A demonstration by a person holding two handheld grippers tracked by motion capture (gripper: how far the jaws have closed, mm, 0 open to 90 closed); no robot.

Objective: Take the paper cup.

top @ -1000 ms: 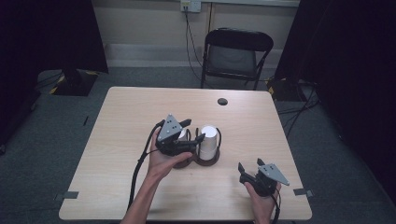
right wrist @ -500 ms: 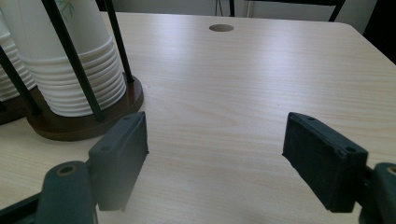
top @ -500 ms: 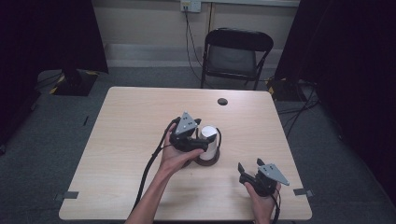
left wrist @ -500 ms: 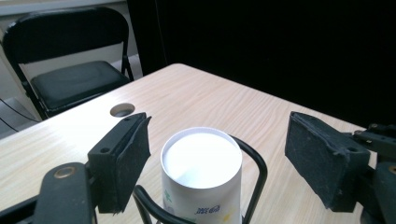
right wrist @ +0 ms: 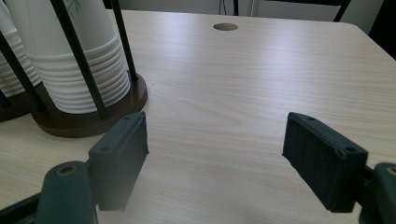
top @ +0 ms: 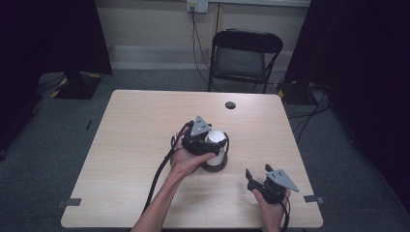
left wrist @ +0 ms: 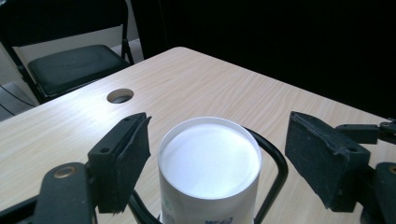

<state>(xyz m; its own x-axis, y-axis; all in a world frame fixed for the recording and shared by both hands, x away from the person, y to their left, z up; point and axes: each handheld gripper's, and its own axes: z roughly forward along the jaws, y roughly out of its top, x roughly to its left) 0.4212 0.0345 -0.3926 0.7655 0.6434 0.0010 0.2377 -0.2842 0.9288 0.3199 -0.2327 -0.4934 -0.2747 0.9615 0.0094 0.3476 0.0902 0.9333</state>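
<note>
Paper cups (top: 216,145) stand upside down in a stack inside a black wire holder (left wrist: 273,158) on a round brown base (top: 215,166), near the middle of the pale wooden surface (top: 135,145). From above, the left gripper (top: 210,142) sits at the top of the stack, its hand (top: 186,159) coming in from the near left. In the left gripper view the jaws have just been opening and now stand wide, one on each side of the white bottom of the top cup (left wrist: 209,161), with a gap between each pad and the cup wall. The right gripper (top: 256,176) rests on the surface near its near right corner, well apart from the stack. Its jaws are wide with only bare wood between them; in the right gripper view the cups (right wrist: 88,60) and base (right wrist: 93,119) lie to the far left. A small round hole (top: 230,105) sits at the far edge of the surface, and a black folding chair (top: 244,58) stands beyond it.
</note>
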